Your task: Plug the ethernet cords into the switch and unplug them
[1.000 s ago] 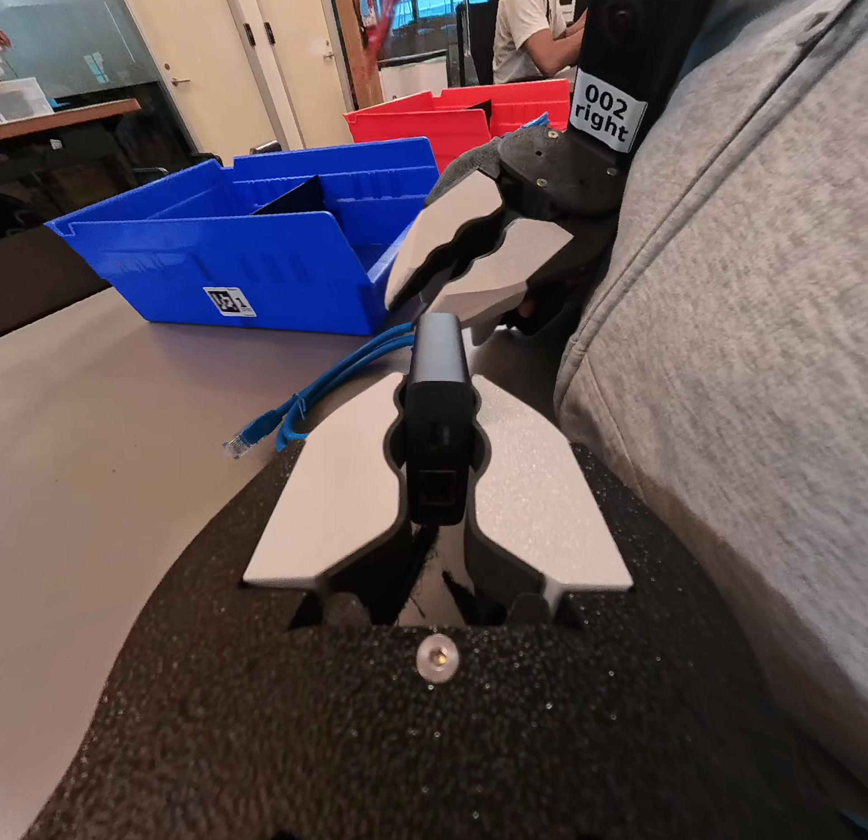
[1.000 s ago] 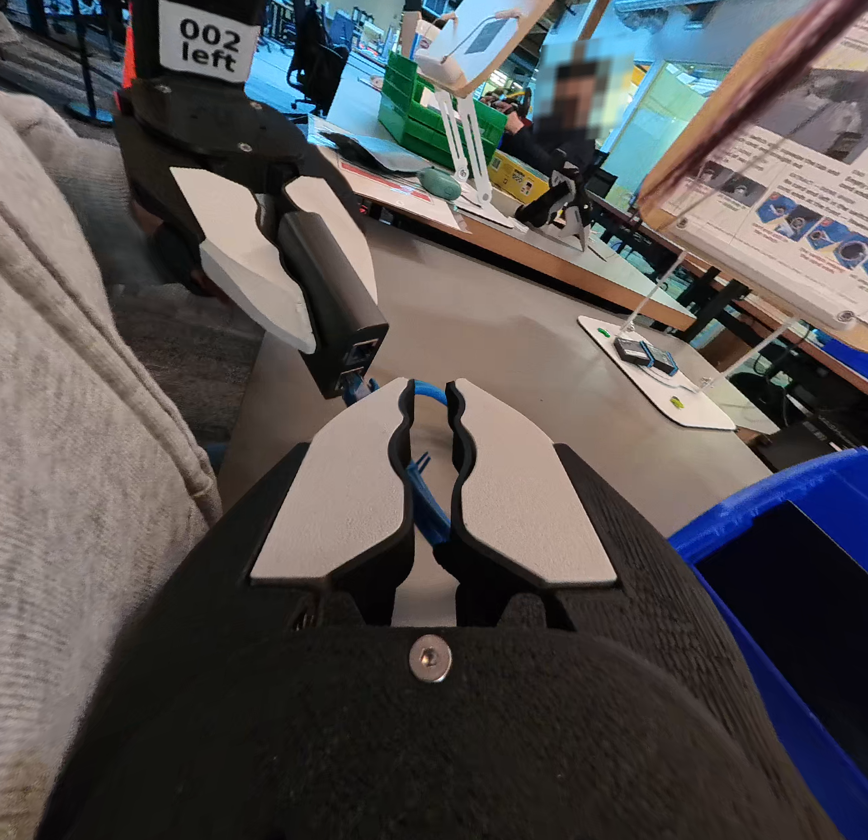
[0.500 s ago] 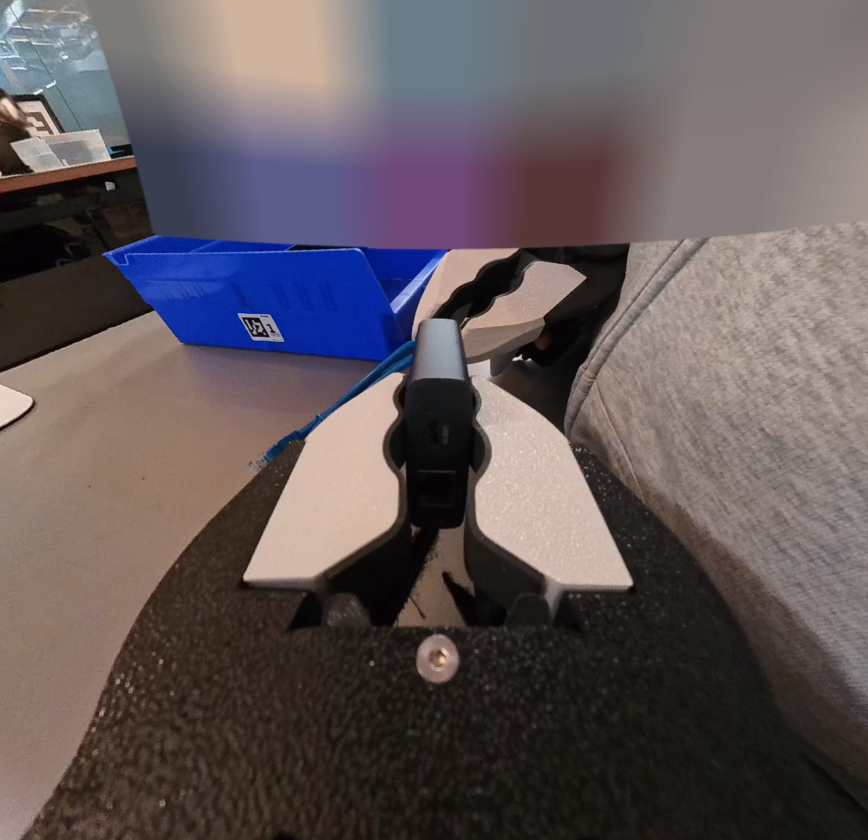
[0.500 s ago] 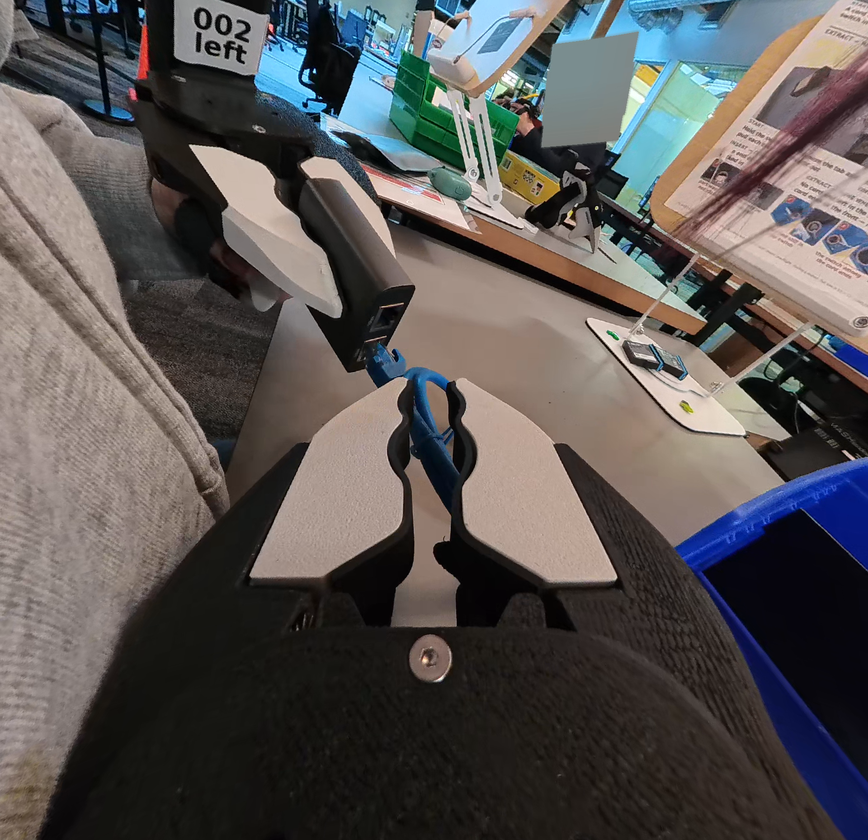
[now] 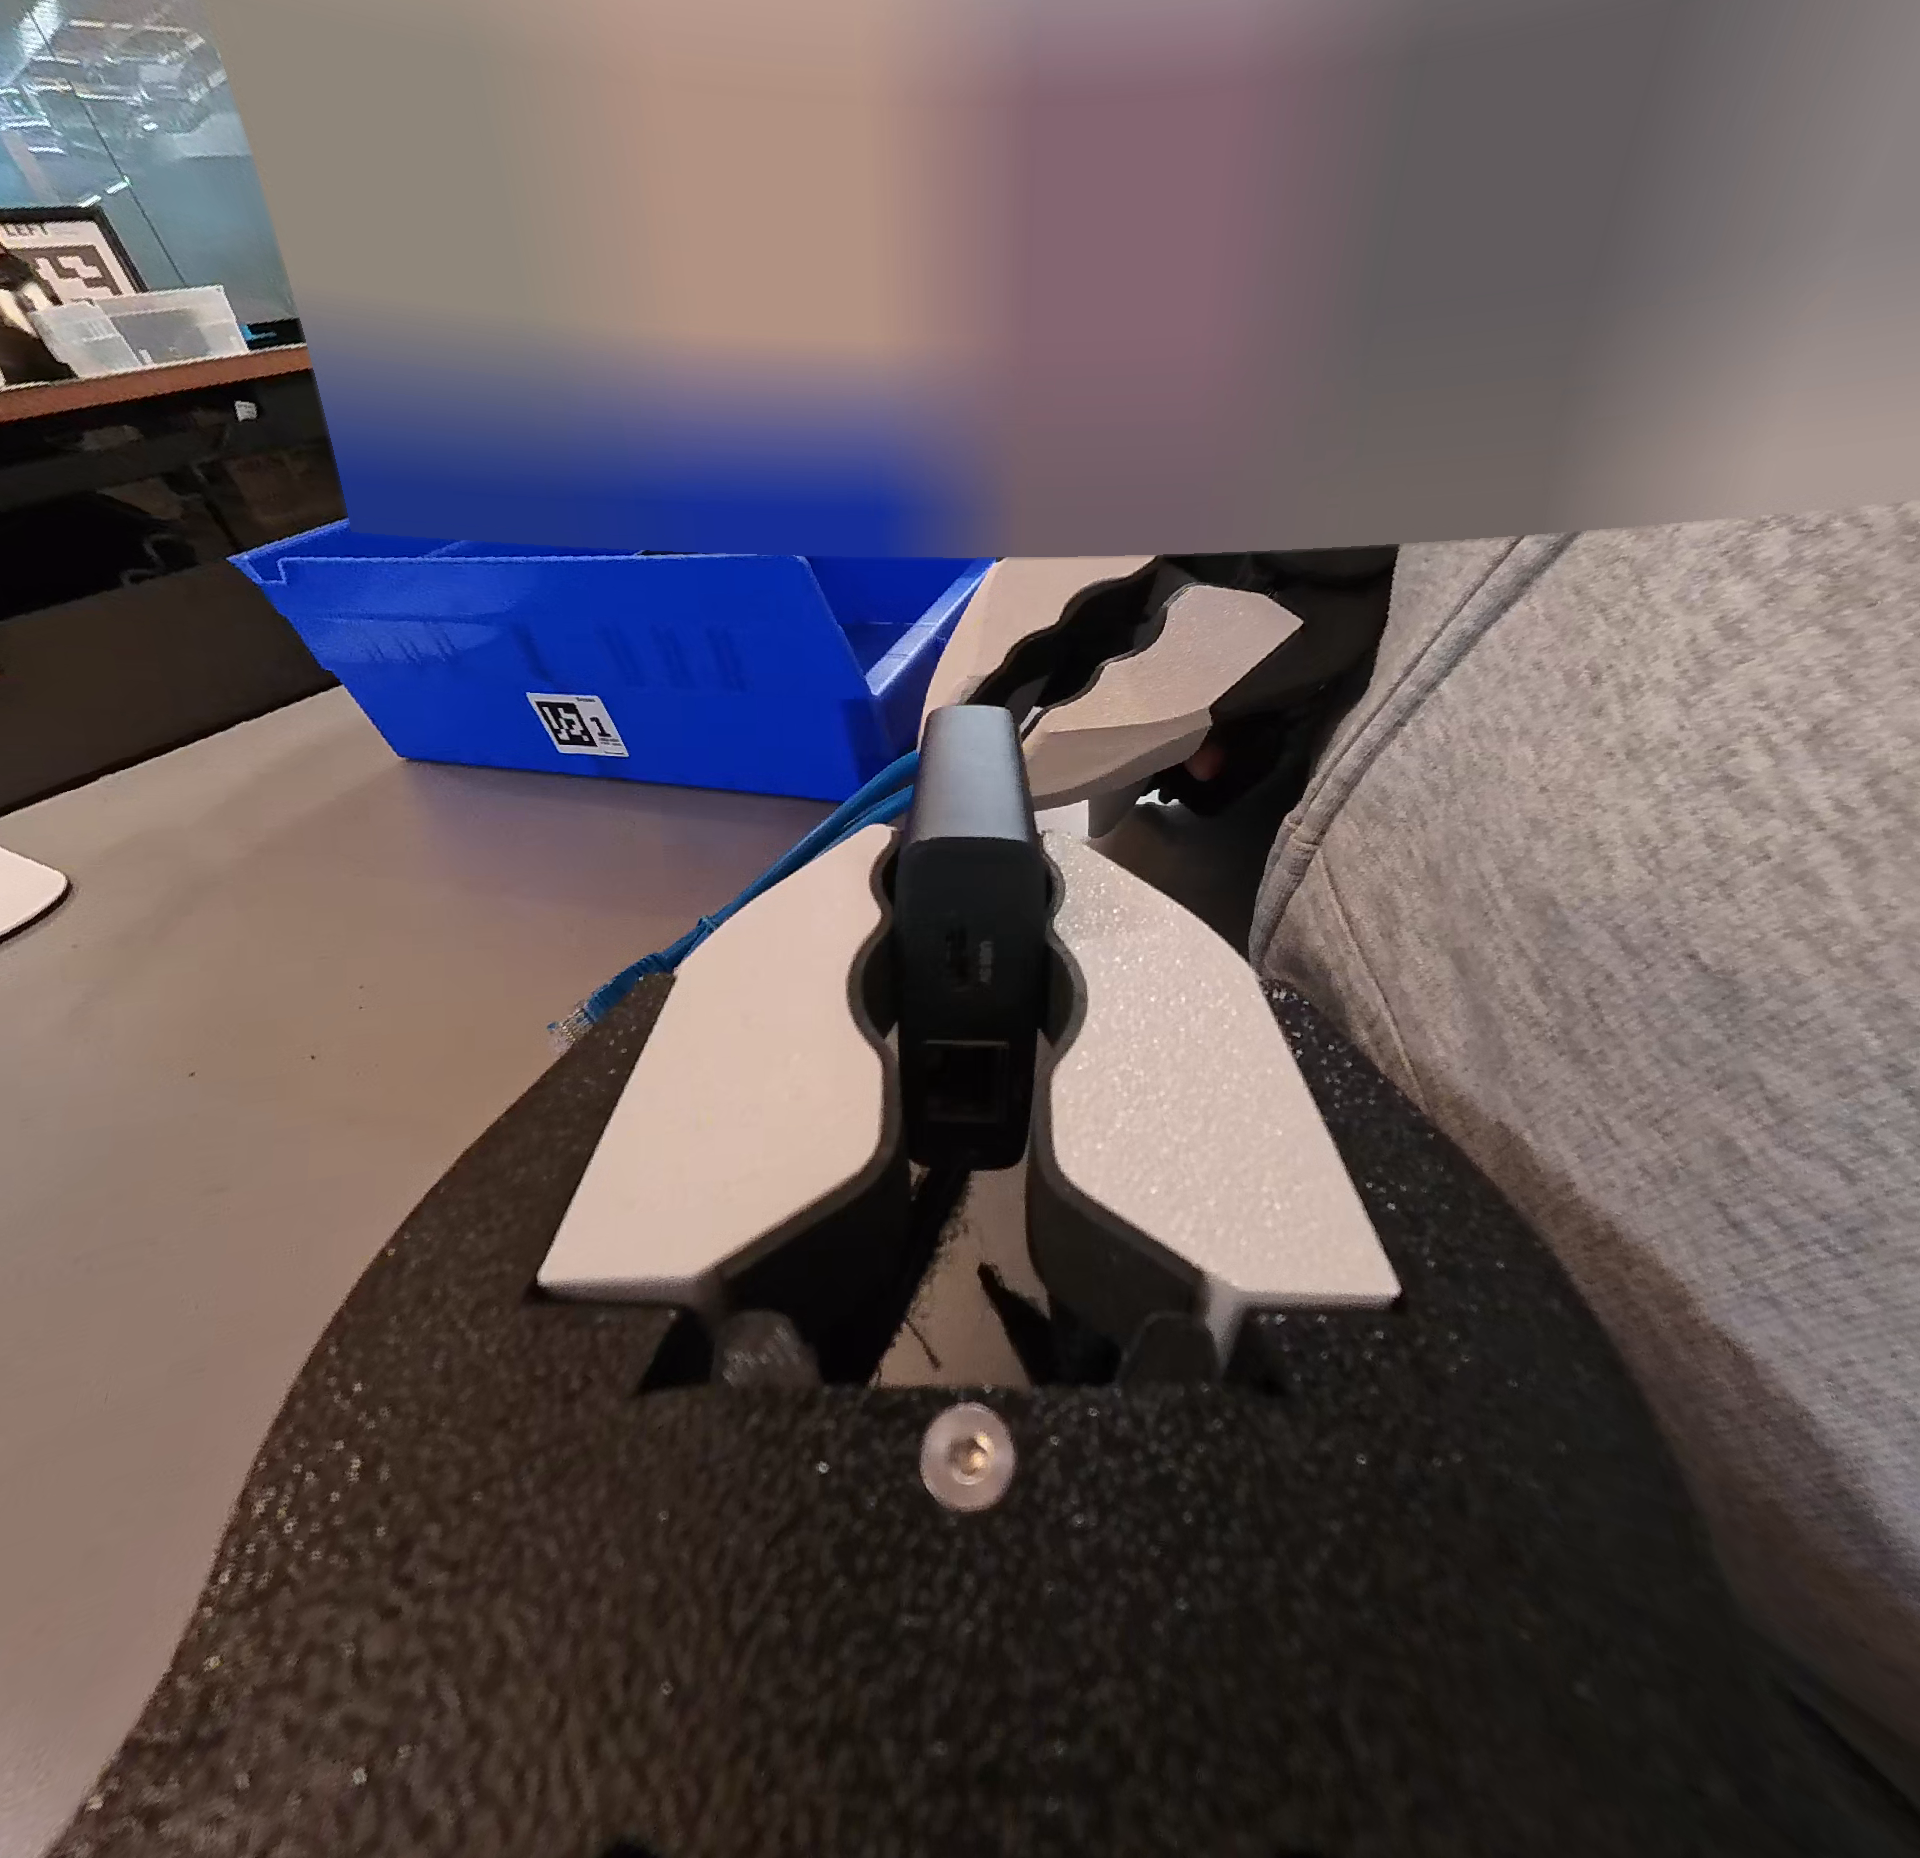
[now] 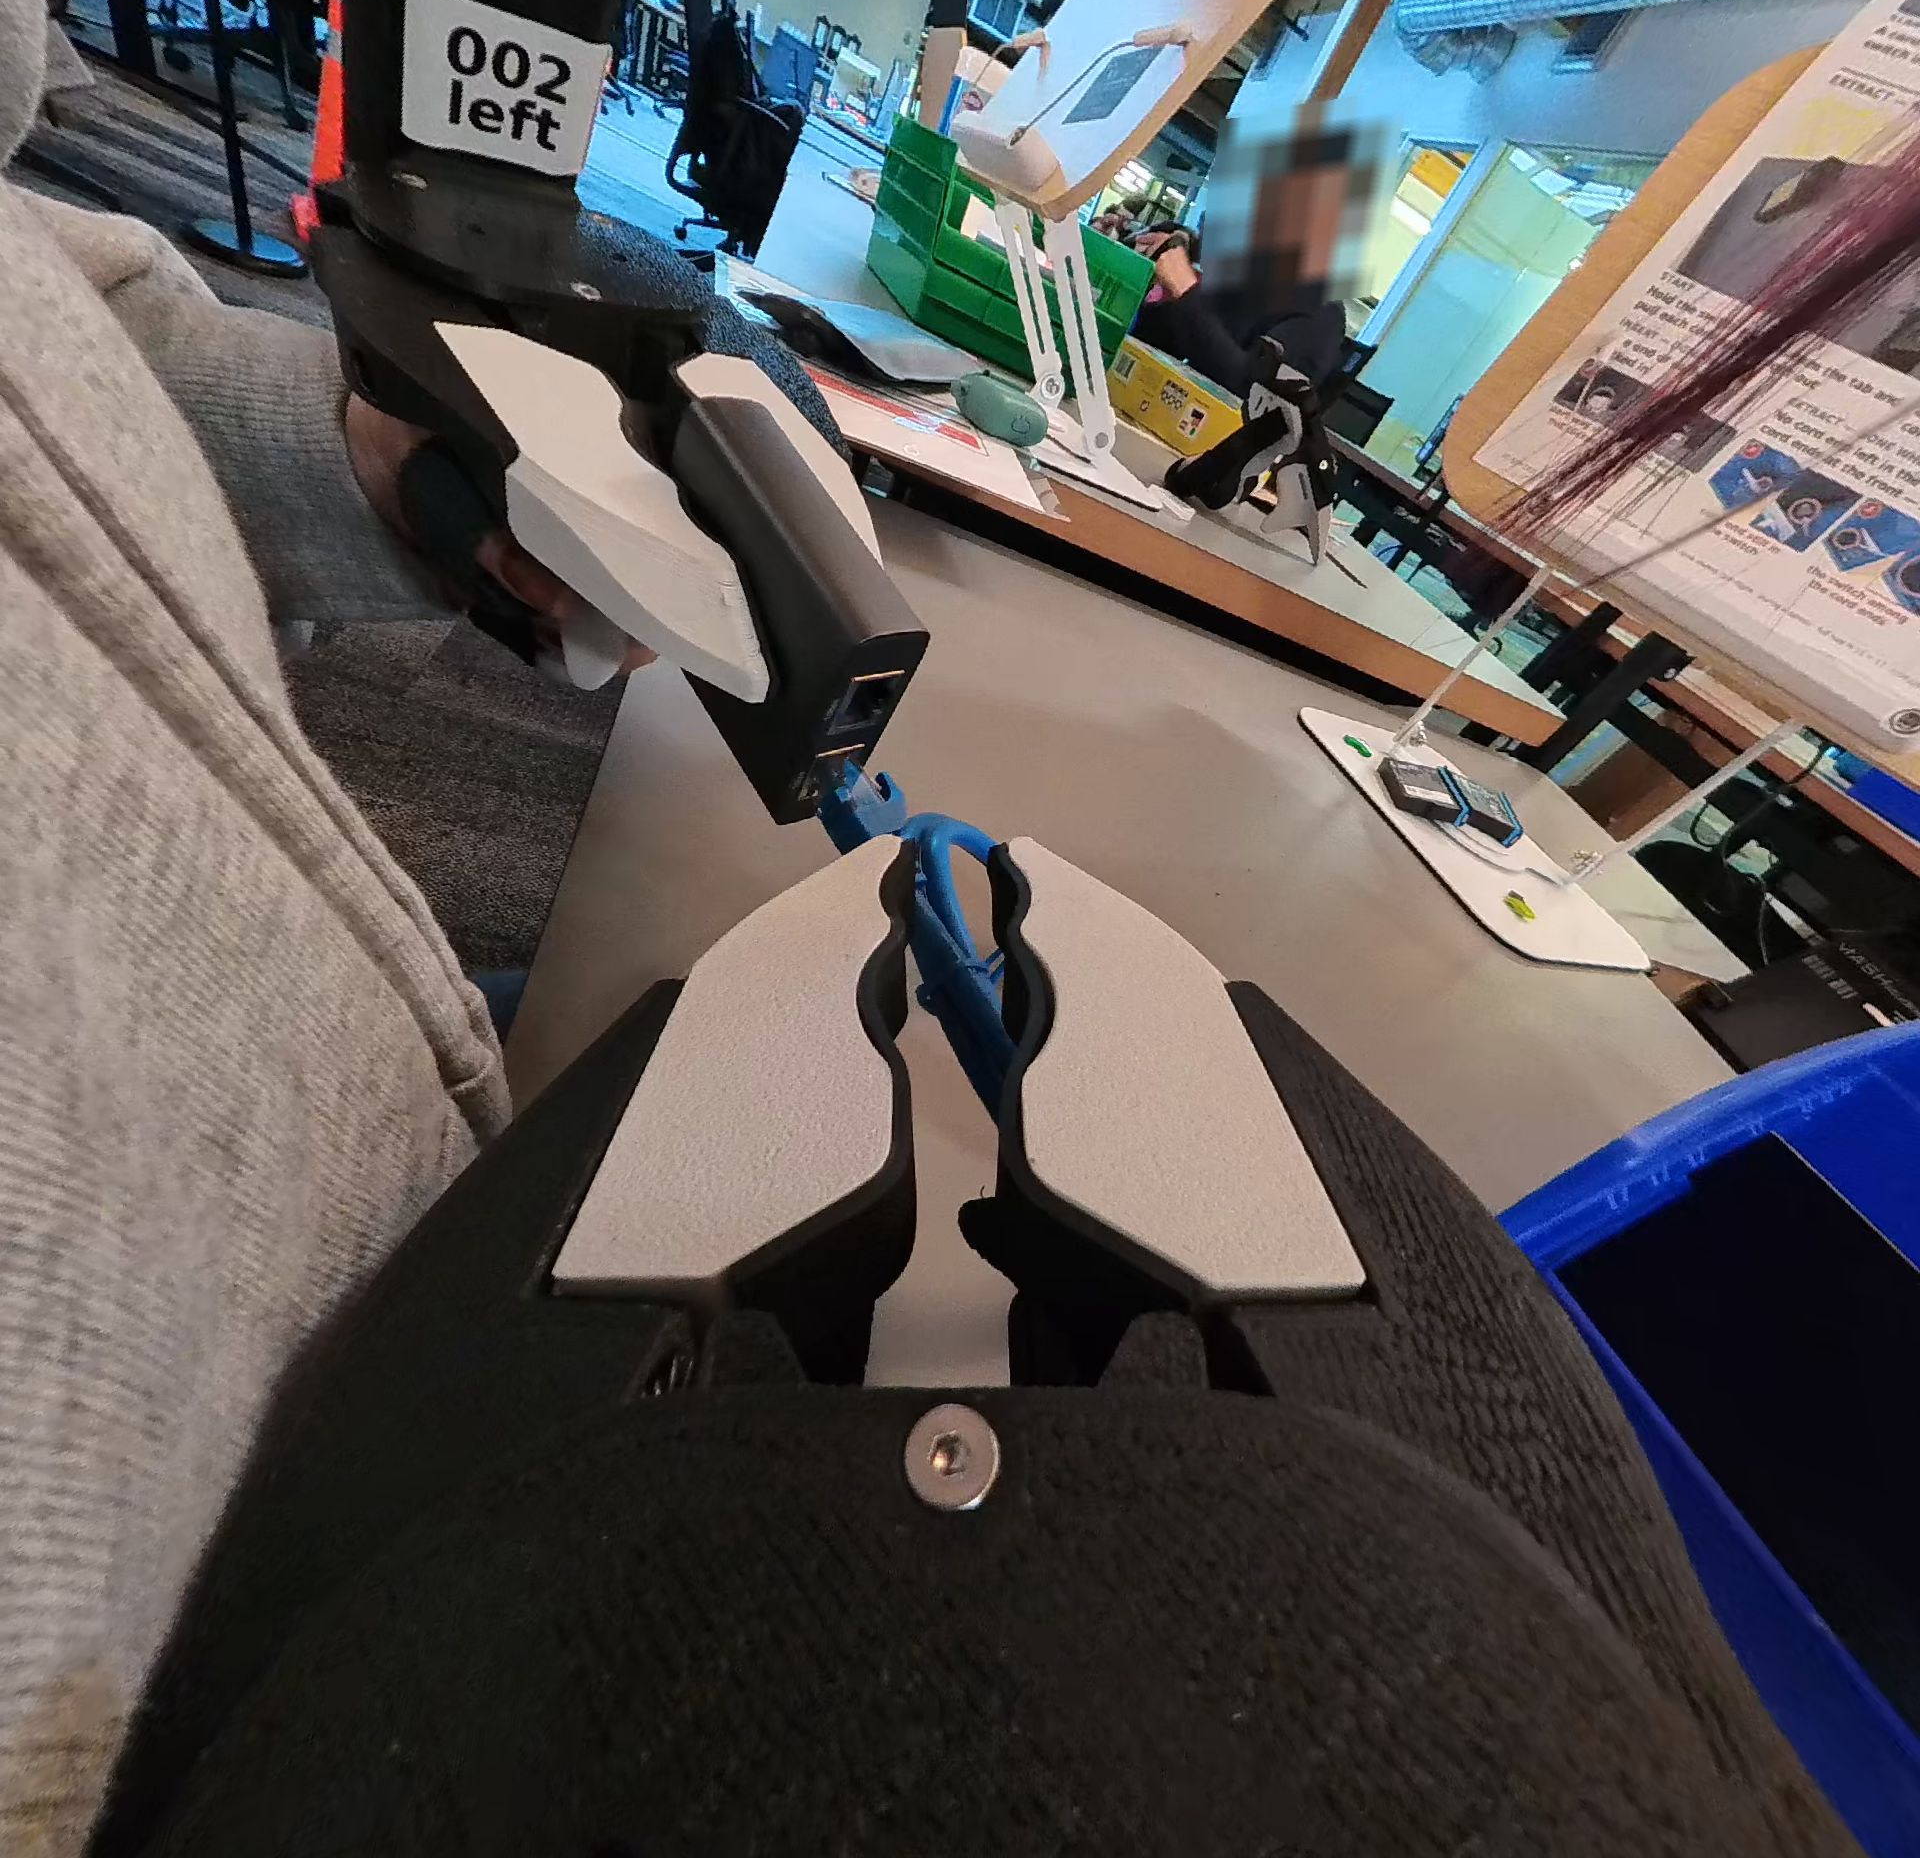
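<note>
Black plastic, the switch (image 5: 971,935) sits clamped between the pads of the left gripper (image 5: 969,863) at the centre of the left wrist view, one port facing the camera. In the right wrist view it hangs tilted at upper left. The right gripper (image 6: 951,858) is clenched on a looped blue ethernet cord (image 6: 951,935); its plug (image 6: 857,795) sits at the switch's lower port. The cord's other end (image 5: 582,1013) lies on the grey surface (image 5: 260,977) near a blue bin (image 5: 582,645).

Ahead of you, a blue bin (image 5: 623,655) sits on the grey bench (image 5: 260,977); green bins (image 6: 966,250) stand on a farther table.
</note>
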A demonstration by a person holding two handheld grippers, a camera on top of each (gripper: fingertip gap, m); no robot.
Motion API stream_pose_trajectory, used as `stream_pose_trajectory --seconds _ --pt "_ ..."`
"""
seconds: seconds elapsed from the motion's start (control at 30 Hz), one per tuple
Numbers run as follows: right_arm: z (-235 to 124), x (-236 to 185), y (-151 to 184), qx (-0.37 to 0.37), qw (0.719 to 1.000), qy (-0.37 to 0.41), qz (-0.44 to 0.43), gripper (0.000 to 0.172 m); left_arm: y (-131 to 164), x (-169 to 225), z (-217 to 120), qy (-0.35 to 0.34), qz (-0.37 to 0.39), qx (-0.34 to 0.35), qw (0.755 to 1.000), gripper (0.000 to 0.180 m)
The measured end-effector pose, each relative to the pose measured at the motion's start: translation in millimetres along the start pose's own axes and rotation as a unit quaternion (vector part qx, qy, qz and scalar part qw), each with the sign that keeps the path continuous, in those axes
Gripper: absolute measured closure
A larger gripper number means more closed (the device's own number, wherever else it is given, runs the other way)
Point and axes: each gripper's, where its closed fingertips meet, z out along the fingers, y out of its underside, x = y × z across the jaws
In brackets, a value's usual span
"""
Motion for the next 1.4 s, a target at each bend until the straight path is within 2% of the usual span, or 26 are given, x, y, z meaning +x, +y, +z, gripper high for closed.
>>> stream_pose_trajectory --seconds 0.43,0.53,0.63,0.73,0.87,1.07,1.27,1.4 --pt "0 -1 0 0.000 1.000 -0.005 -0.001 0.159 1 1 0 0.003 -0.001 -0.003 1.000 0.159" --pt "0 -13 1 -0.011 0.999 -0.046 -0.002 0.153 5 5 3 0.018 0.004 -0.022 1.000 0.159" --pt "1 -27 8 -0.053 0.993 -0.107 -0.014 0.143 9 11 6 0.031 0.024 -0.044 0.998 0.159" --pt "1 -36 15 -0.087 0.986 -0.141 -0.029 0.142 9 16 9 0.045 0.025 -0.046 0.998 0.159" --pt "2 -41 20 -0.113 0.979 -0.158 -0.057 0.143 9 24 11 0.064 0.028 -0.046 0.996 0.159" --pt "3 -45 26 -0.129 0.973 -0.183 -0.054 0.156 8 31 16 0.081 0.029 -0.036 0.996 0.159" --pt "3 -52 32 -0.138 0.968 -0.207 -0.034 0.157 12 36 18 0.081 0.046 -0.042 0.995 0.159" --pt "3 -48 35 -0.138 0.970 -0.196 -0.028 0.158 16 33 19 0.061 0.052 -0.054 0.995 0.157"
